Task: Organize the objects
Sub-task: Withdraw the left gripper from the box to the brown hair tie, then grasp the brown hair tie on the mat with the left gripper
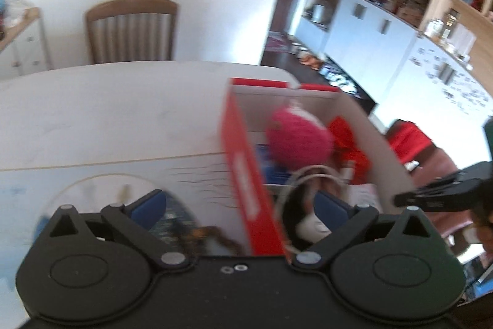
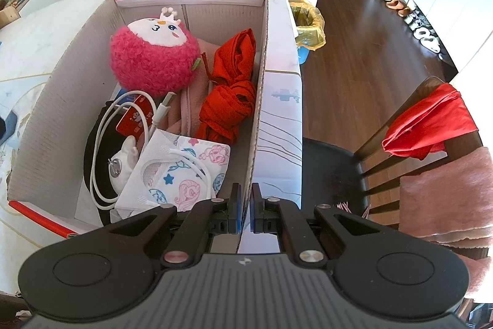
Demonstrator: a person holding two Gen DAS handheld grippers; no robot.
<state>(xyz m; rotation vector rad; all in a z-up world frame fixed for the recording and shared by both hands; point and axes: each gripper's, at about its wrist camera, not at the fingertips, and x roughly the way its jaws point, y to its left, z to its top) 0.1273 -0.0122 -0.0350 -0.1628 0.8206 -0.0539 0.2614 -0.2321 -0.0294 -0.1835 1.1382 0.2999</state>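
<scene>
My right tool (image 2: 245, 205) pinches the box (image 2: 260, 100) wall at its near right corner; my left tool (image 1: 240, 205) gapes wide, empty, over the left wall. The box sits at the surface's (image 2: 61, 20) right edge, so a tug could tip it off.

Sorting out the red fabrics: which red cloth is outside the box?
The red cloth draped over the chair back at right; the other red cloth lies bunched inside the box.

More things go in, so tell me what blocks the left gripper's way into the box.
No lid: the box is open-topped. Only its red side wall stands before the left gripper, between its open fingers.
</scene>
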